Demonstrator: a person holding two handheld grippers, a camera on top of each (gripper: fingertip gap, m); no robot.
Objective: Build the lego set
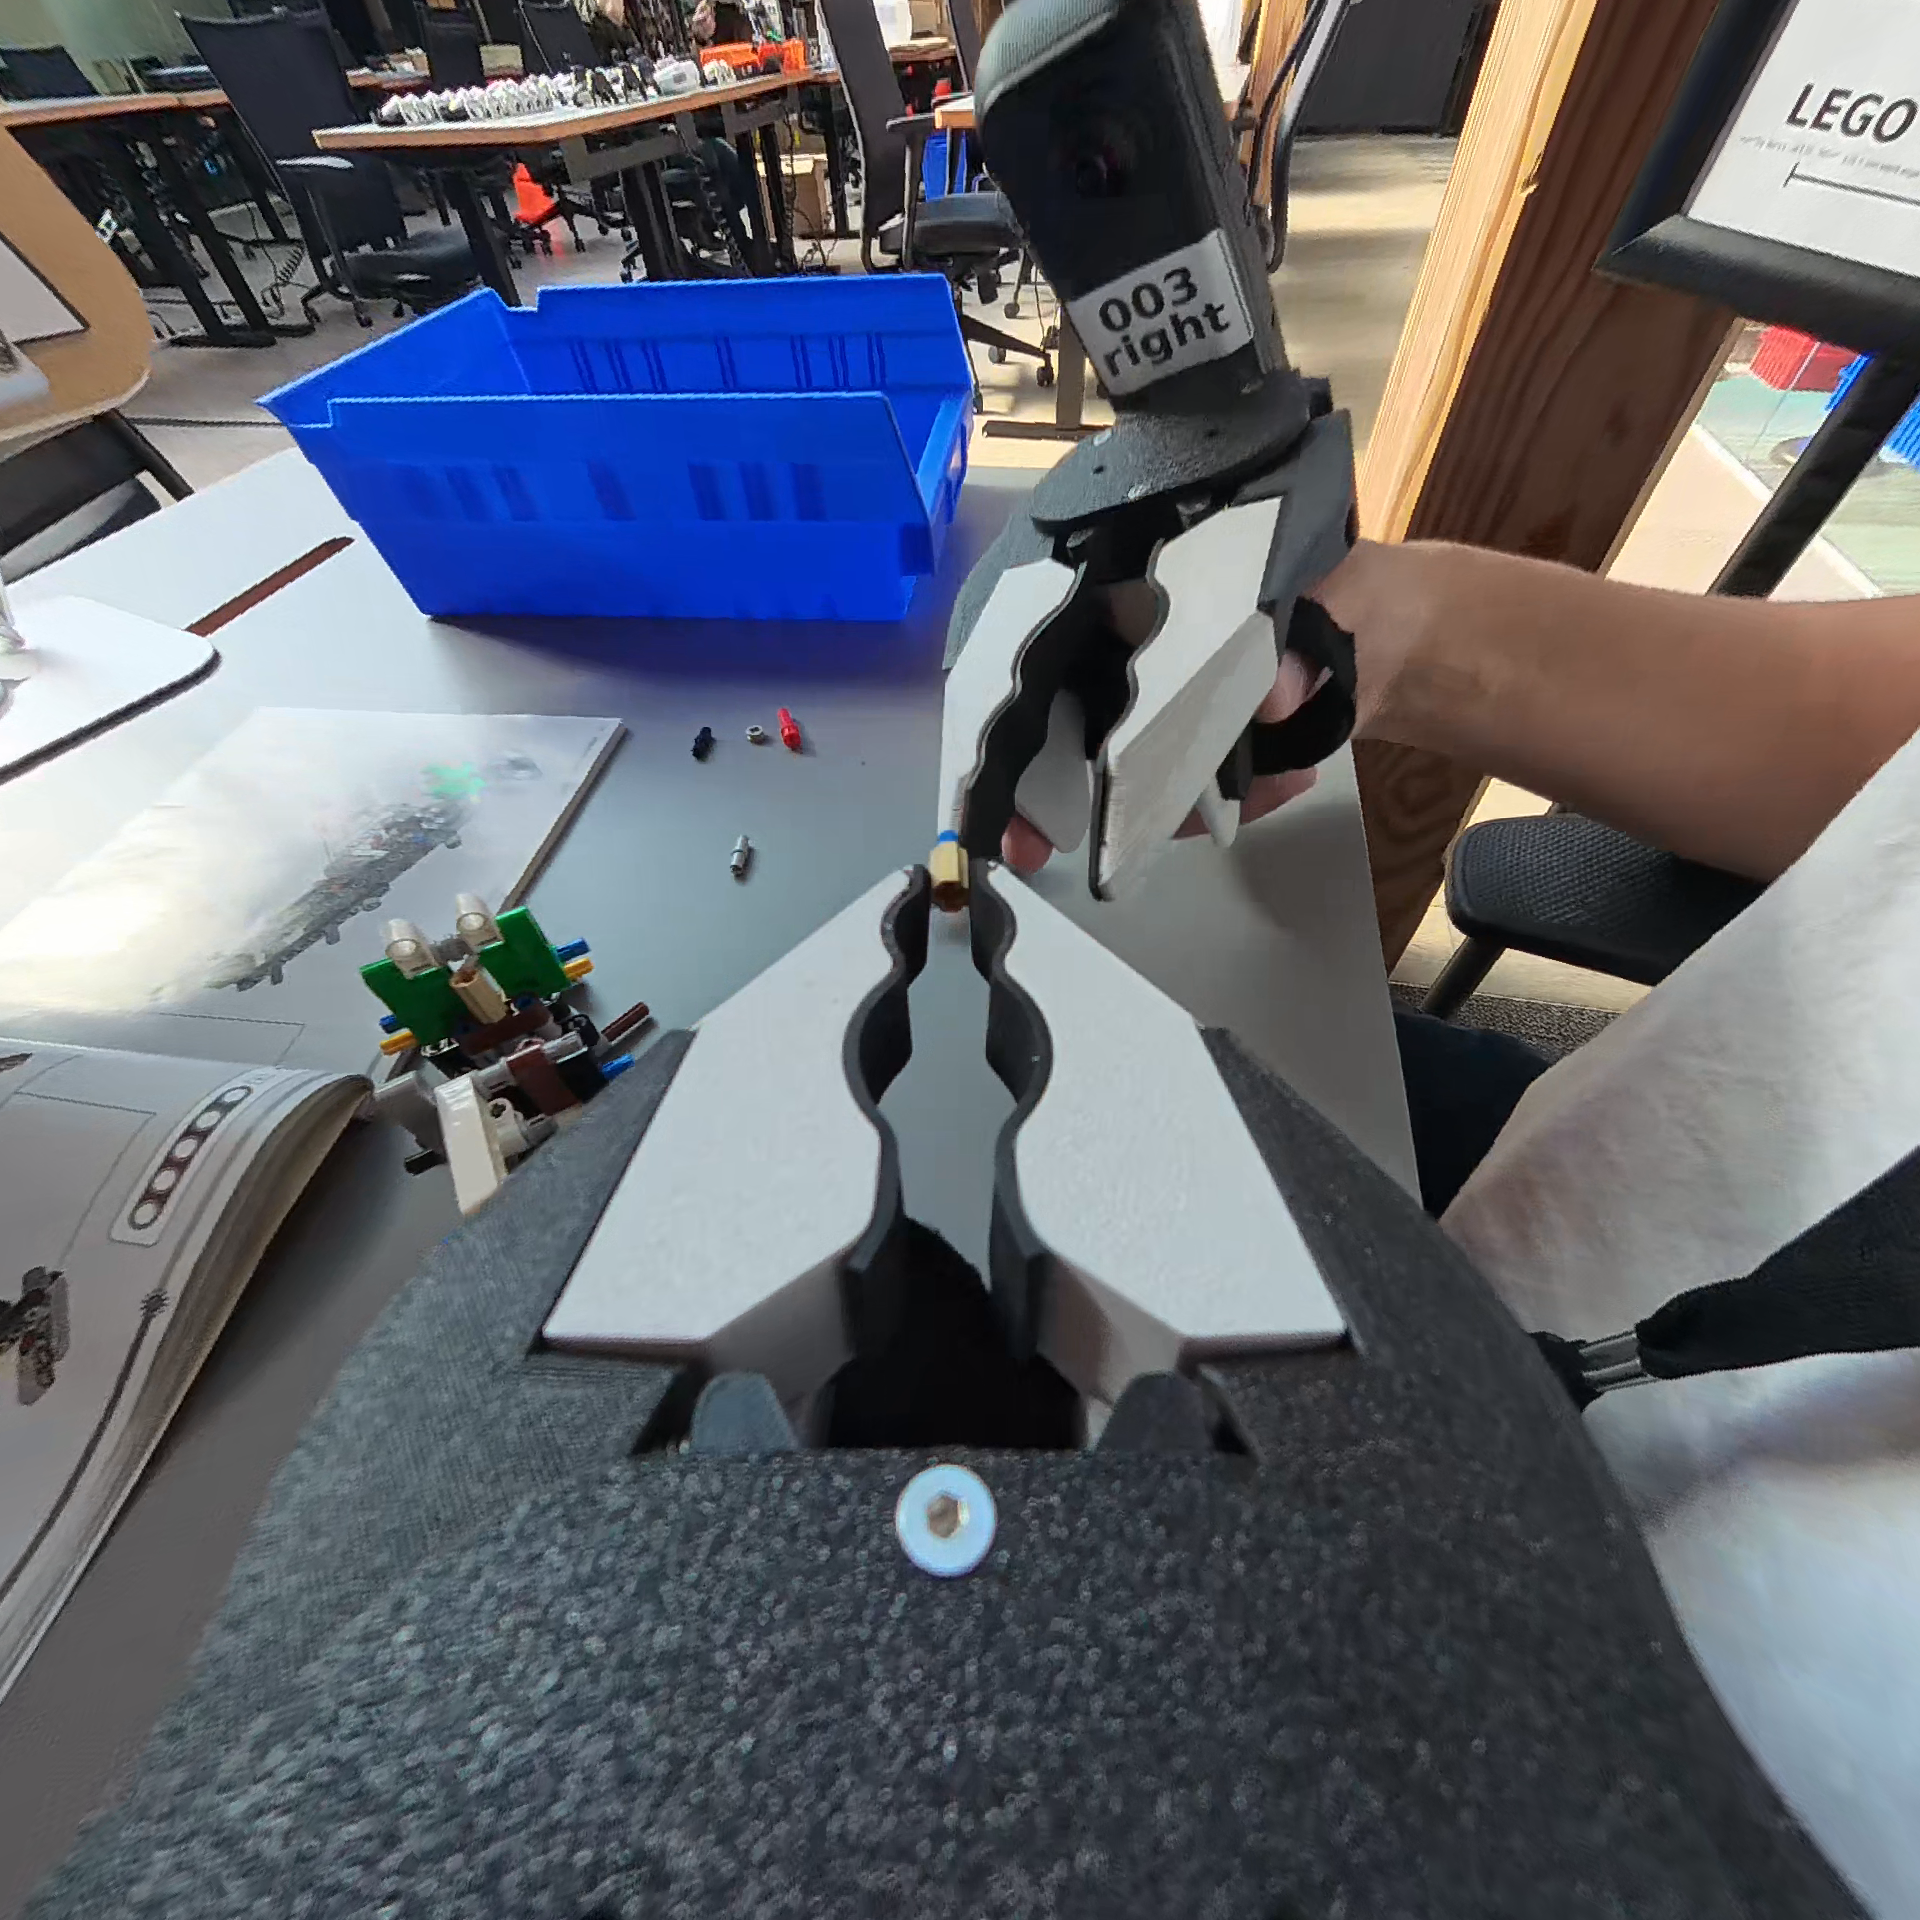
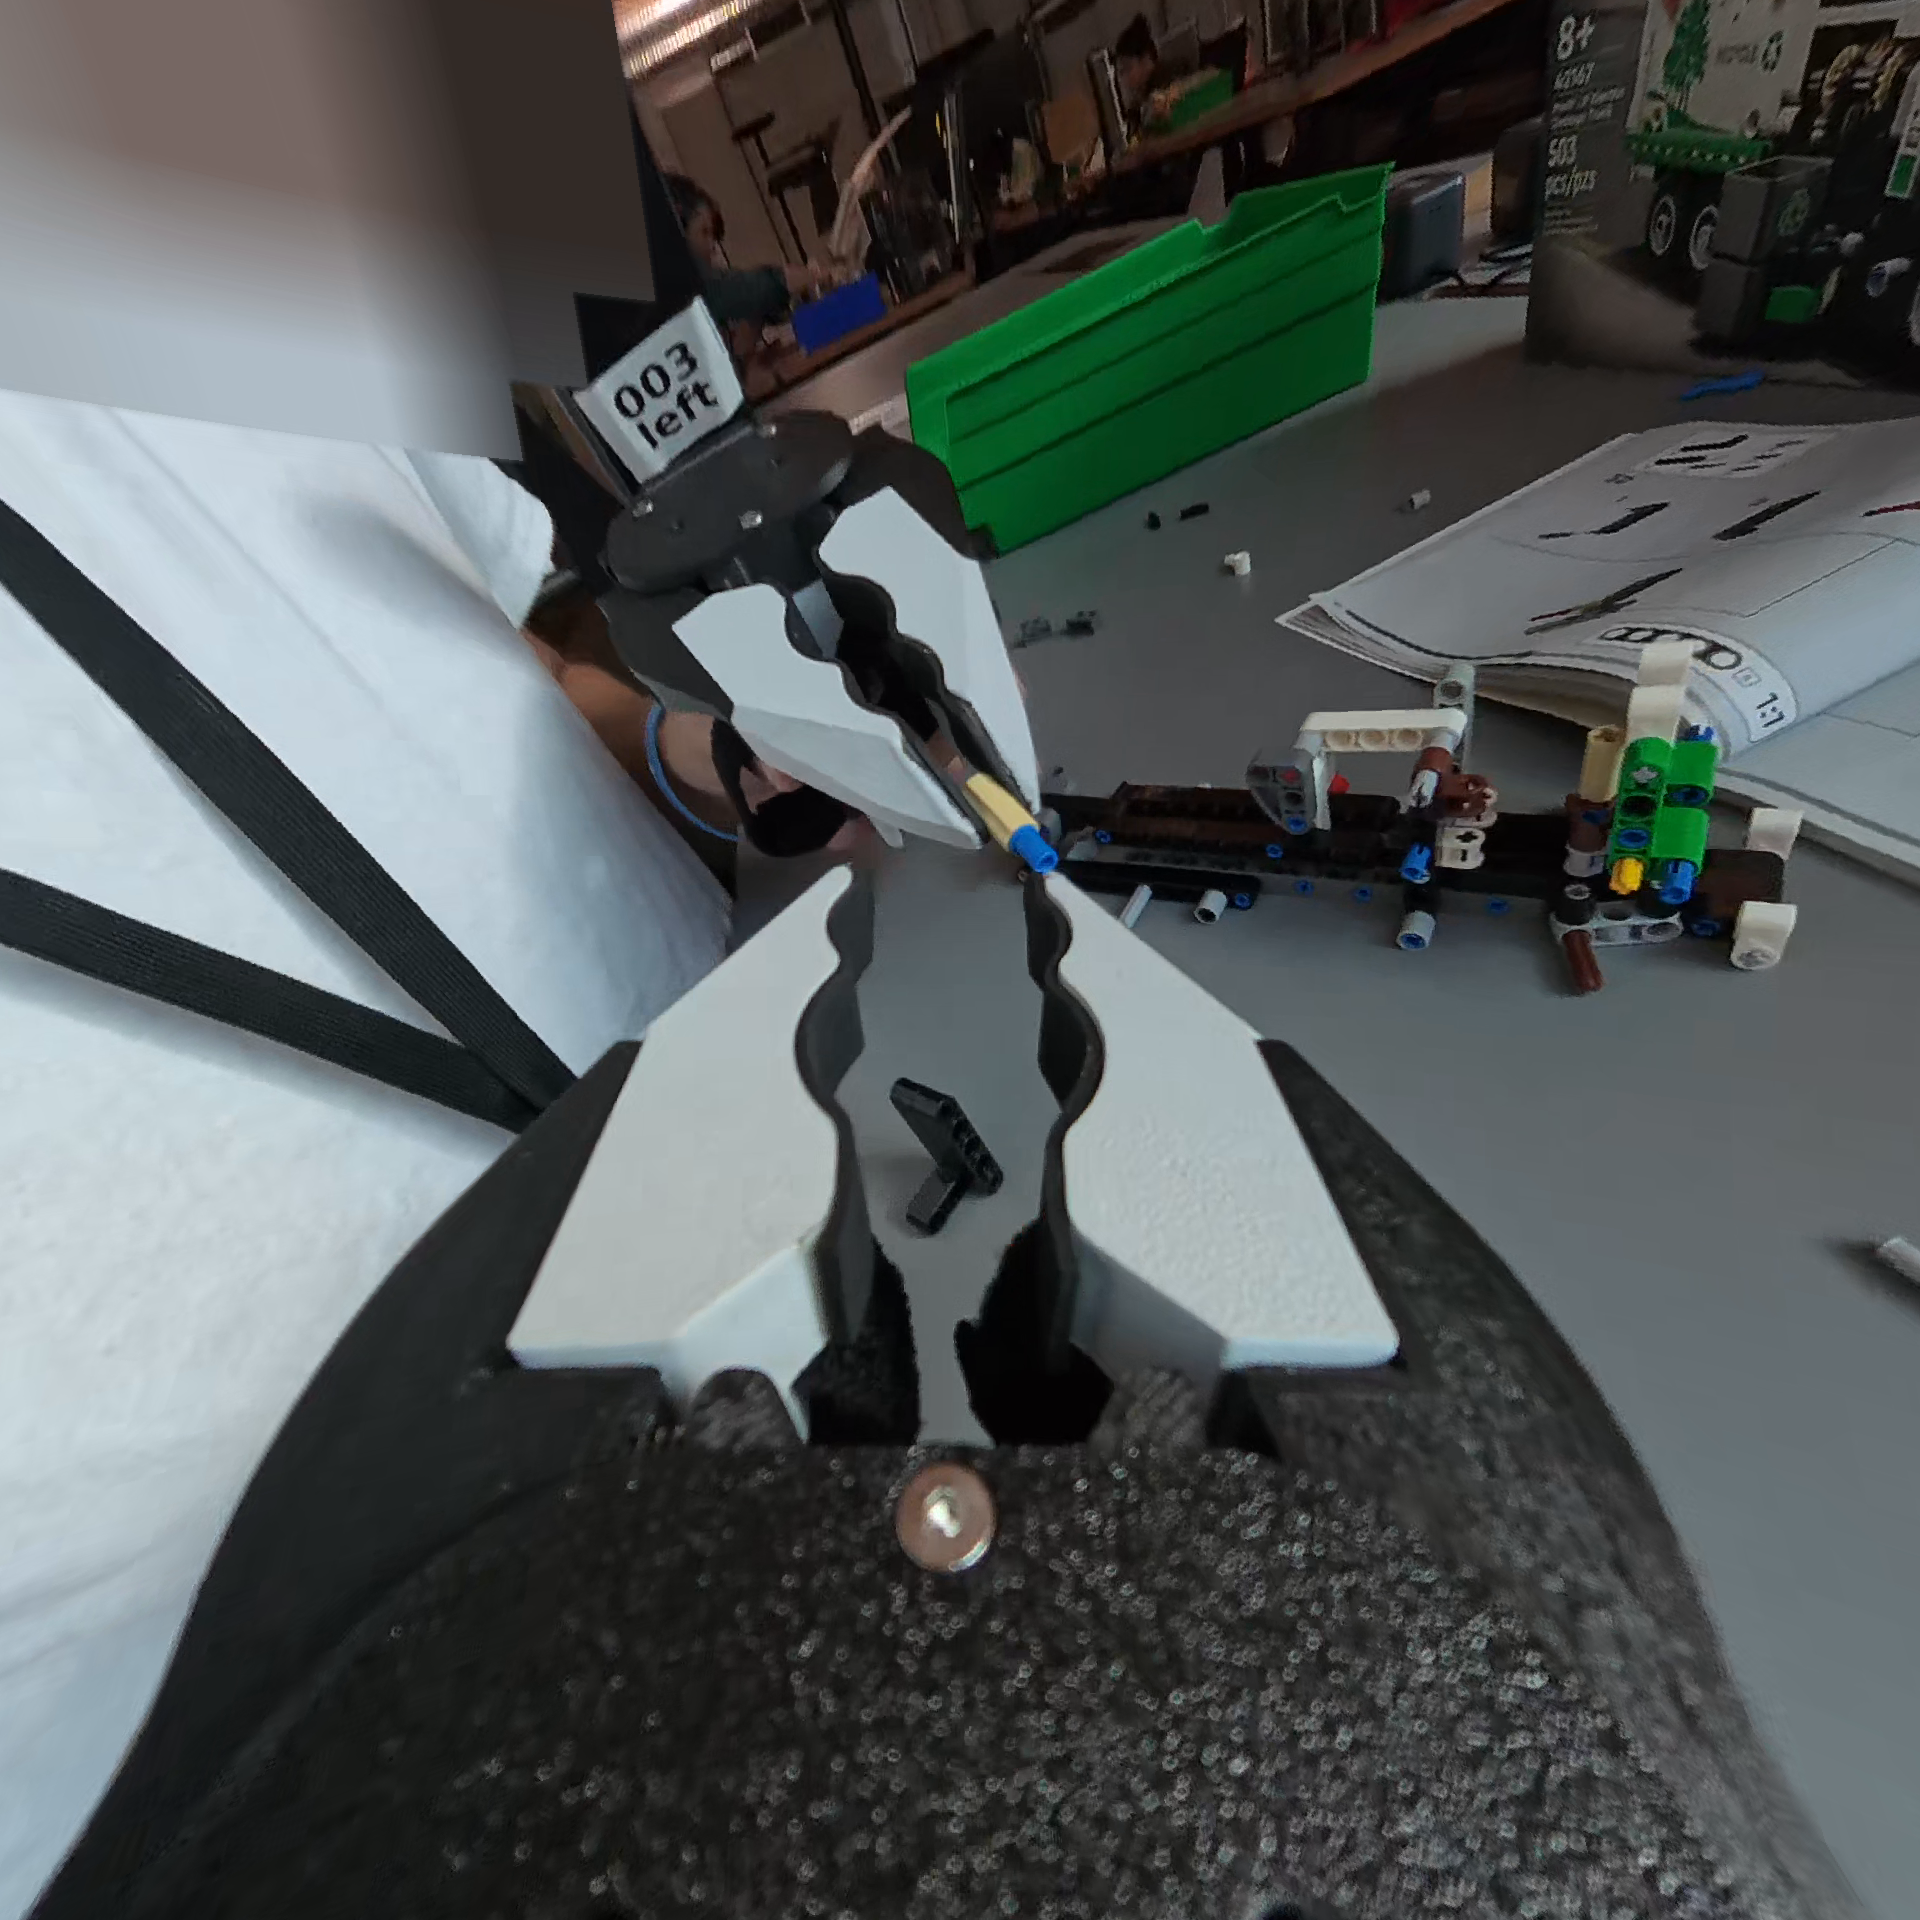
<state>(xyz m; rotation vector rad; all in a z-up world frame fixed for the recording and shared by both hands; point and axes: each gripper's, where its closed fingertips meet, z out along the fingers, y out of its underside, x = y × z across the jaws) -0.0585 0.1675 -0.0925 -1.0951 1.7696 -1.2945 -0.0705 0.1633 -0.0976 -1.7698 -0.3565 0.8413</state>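
Observation:
My left gripper is shut at its tips on a small tan connector with a blue pin in its end, held above the grey table. In the right wrist view the connector points its blue pin toward my right gripper, which is open and empty, its right fingertip almost at the pin. From the left wrist view the right gripper hangs just beyond the connector. A black angled beam lies on the table under the right gripper. The part-built model lies to the right; it also shows in the left wrist view.
A blue bin stands at the back of the table, a green bin and the set box on the other side. An open instruction booklet lies by the model. Loose pins are scattered about. The table's edge and a wooden post are close by. My two grippers' fingertips are within a few centimetres of each other.

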